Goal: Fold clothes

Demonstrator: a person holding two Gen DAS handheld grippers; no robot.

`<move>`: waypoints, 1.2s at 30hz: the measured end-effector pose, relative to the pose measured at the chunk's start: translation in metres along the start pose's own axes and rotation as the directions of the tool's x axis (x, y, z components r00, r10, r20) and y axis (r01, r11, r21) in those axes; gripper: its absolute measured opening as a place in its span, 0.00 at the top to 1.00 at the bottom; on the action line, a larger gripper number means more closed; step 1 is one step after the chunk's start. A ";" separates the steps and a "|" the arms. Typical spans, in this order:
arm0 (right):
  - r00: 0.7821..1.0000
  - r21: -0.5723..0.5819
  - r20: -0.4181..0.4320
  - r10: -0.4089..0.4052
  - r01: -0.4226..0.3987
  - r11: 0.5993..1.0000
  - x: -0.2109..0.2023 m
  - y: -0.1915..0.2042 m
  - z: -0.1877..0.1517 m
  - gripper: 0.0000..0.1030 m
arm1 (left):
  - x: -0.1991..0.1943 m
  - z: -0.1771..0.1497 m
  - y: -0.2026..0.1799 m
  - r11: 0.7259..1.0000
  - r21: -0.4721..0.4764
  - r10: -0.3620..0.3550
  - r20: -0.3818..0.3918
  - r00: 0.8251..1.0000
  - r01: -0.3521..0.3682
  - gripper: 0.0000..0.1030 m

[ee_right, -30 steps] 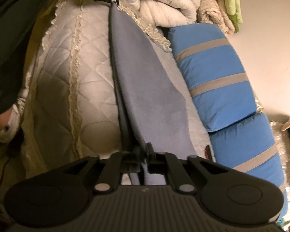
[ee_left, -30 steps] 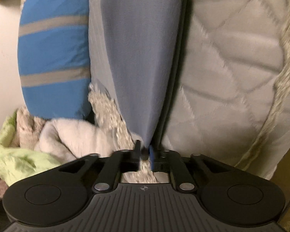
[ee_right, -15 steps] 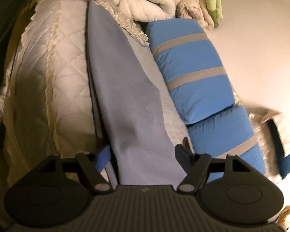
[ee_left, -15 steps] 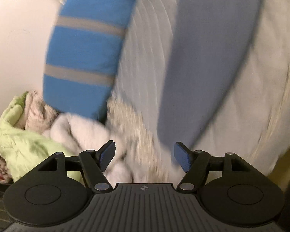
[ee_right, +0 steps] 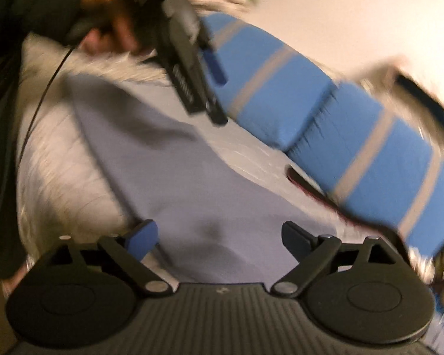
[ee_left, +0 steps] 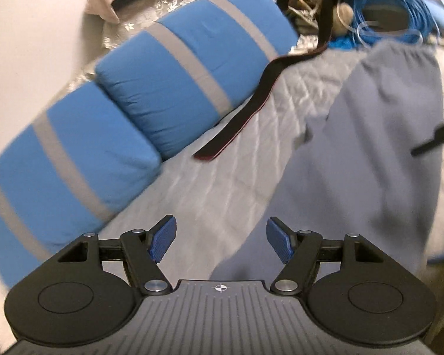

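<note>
A grey-blue garment (ee_left: 370, 153) lies stretched along the white quilted bed (ee_left: 210, 183), its gathered waistband at the far end. My left gripper (ee_left: 220, 239) hovers open over the quilt beside the garment's near end, nothing between its blue pads. The right wrist view is blurred: the same garment (ee_right: 174, 183) spreads below my right gripper (ee_right: 219, 236), which is open and empty just above the cloth. There the left gripper (ee_right: 214, 85) hangs over the garment's far end, a person's hand (ee_right: 109, 29) holding it.
Two blue cushions with grey stripes (ee_left: 174, 68) line the bed's far side by the wall. A dark strap (ee_left: 245, 118) lies on the quilt by them. A coil of blue cable (ee_left: 393, 14) and clutter sit past the waistband. A dark sleeve (ee_right: 3, 118) fills the left edge.
Both grippers were shut on the garment's ends a second ago, then opened and let it drop onto the bed. Both have since swung over it, the left turned toward the cushions.
</note>
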State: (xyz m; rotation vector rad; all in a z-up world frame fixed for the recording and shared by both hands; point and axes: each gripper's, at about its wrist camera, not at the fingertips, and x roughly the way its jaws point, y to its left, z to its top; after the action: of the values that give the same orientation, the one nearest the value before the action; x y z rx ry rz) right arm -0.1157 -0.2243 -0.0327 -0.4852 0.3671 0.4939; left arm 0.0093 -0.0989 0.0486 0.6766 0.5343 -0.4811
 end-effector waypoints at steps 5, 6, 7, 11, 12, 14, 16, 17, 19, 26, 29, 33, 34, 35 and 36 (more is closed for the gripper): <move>0.995 0.152 -0.080 -0.061 0.073 0.986 0.016 -0.033 -0.013 0.06 | 0.045 0.020 -0.005 0.982 -0.130 -0.134 0.019 0.991 0.136 0.36; 0.993 0.162 -0.099 -0.066 0.081 0.983 0.019 -0.036 -0.017 0.06 | 0.053 0.022 -0.006 0.976 -0.141 -0.165 0.013 0.986 0.165 0.36; 0.991 0.172 -0.115 -0.062 0.082 0.982 0.021 -0.039 -0.021 0.06 | 0.061 0.023 -0.006 0.969 -0.152 -0.196 0.008 0.981 0.195 0.36; 0.985 0.222 -0.169 -0.029 0.067 0.973 0.030 -0.046 -0.035 0.05 | 0.089 0.029 -0.010 0.940 -0.178 -0.297 -0.006 0.955 0.291 0.36; 0.984 0.246 -0.176 -0.014 0.057 0.968 0.031 -0.050 -0.036 0.05 | 0.095 0.029 -0.009 0.929 -0.194 -0.321 -0.004 0.947 0.314 0.36; 0.982 0.294 -0.187 0.017 0.039 0.955 0.034 -0.056 -0.038 0.03 | 0.108 0.028 -0.004 0.897 -0.258 -0.372 -0.004 0.928 0.359 0.36; 0.982 0.304 -0.190 0.025 0.035 0.952 0.034 -0.057 -0.038 0.02 | 0.121 0.024 0.004 0.845 -0.333 -0.443 0.005 0.896 0.419 0.37; 0.981 0.305 -0.190 0.027 0.033 0.952 0.034 -0.057 -0.038 0.02 | 0.127 0.022 0.009 0.813 -0.371 -0.478 0.015 0.878 0.449 0.37; 0.981 0.308 -0.192 0.030 0.031 0.951 0.034 -0.058 -0.038 0.01 | 0.136 0.018 0.016 0.742 -0.440 -0.546 0.041 0.837 0.505 0.37; 0.980 0.312 -0.195 0.039 0.024 0.950 0.038 -0.059 -0.038 0.00 | 0.155 0.017 0.028 0.561 -0.572 -0.665 0.120 0.737 0.599 0.78; 0.980 0.314 -0.196 0.043 0.021 0.949 0.039 -0.060 -0.039 0.00 | 0.144 0.024 0.020 0.591 -0.509 -0.675 0.112 0.729 0.625 0.96; 0.979 0.317 -0.200 0.047 0.019 0.948 0.041 -0.060 -0.038 0.00 | 0.113 0.033 -0.003 0.644 -0.308 -0.712 0.095 0.696 0.700 0.96; 0.978 0.318 -0.201 0.048 0.019 0.948 0.041 -0.061 -0.038 0.00 | 0.108 0.034 -0.009 0.656 -0.261 -0.716 0.079 0.693 0.708 0.96; 0.978 0.318 -0.202 0.048 0.019 0.948 0.042 -0.061 -0.038 0.00 | 0.104 0.035 -0.016 0.668 -0.224 -0.718 0.060 0.694 0.710 0.96; 0.978 0.317 -0.202 0.048 0.019 0.948 0.042 -0.061 -0.037 0.00 | 0.103 0.035 -0.022 0.677 -0.202 -0.716 0.045 0.697 0.708 0.96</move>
State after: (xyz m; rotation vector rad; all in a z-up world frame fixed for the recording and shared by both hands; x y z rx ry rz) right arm -0.0571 -0.2759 -0.0609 -0.2202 0.6411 0.3888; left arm 0.0858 -0.1623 -0.0002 0.2449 0.8781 -1.1417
